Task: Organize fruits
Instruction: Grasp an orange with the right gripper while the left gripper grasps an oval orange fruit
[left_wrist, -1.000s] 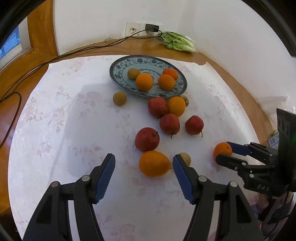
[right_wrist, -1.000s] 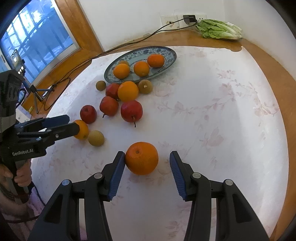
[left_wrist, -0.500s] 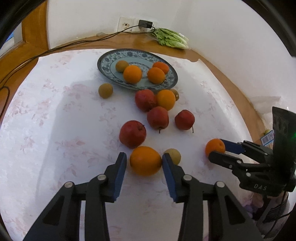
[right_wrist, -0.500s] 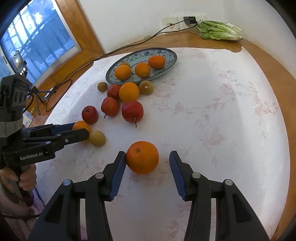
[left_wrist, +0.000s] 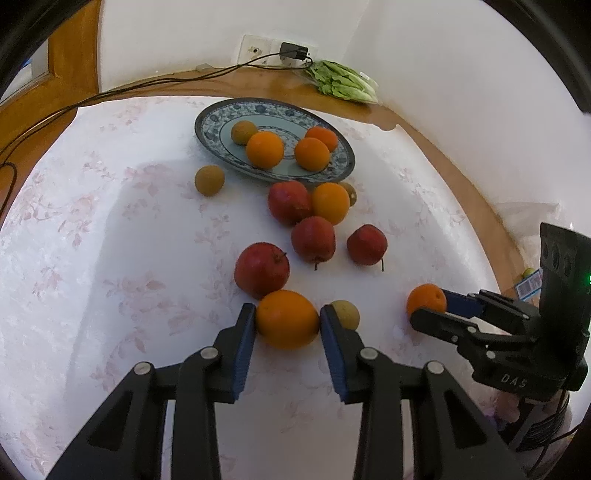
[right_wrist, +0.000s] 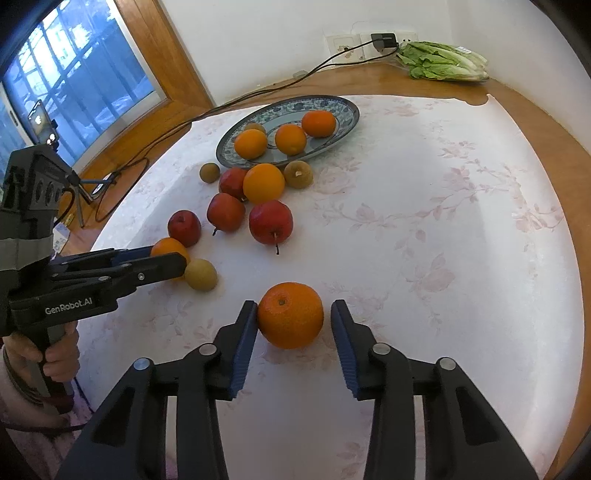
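My left gripper is closing, and both blue pads touch a large orange lying on the white floral cloth. A small brown fruit sits just right of it and a red apple just behind. My right gripper is also closing around another orange. Its left pad touches the peel, while a gap remains at the right pad. A blue patterned plate at the back holds three oranges and one brown fruit. Several apples and an orange lie in front of it.
Bagged lettuce lies on the bare wood rim by the wall, beside a socket and a black cable. A window is at the far left. A person's hand holds the left gripper's handle.
The left jaws came in from wide apart until they touched the large orange, and that gripper edged forward. The right jaws narrowed around their orange without moving from their place.
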